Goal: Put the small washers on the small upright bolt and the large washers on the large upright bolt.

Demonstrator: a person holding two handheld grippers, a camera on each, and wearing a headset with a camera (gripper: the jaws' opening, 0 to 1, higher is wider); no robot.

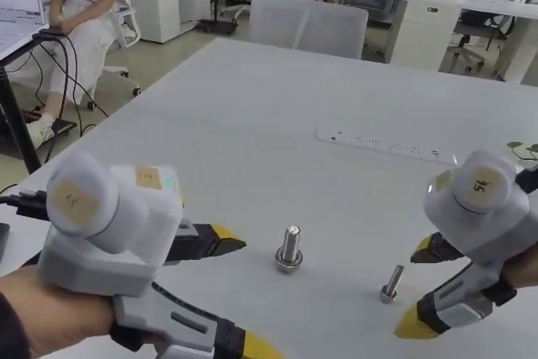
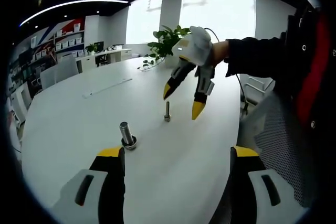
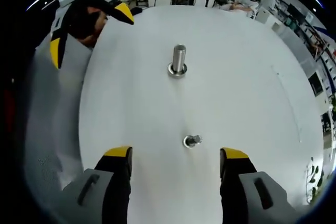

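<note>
The right tool (image 3: 176, 153) has its yellow-tipped jaws spread wide over the white counter (image 3: 252, 77), with nothing between them. The small bolt (image 3: 192, 140) stands just ahead of the gap, touching neither jaw. Farther on, well apart from it, the large bolt (image 3: 179, 60) stands upright with a metal ring round its foot. At upper left the left tool (image 3: 89, 31) hangs with its jaws parted

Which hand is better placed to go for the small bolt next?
Right. The small bolt stands just ahead of the open right tool, in line with the gap between its jaws; the left tool sits nearer the large bolt.
</note>
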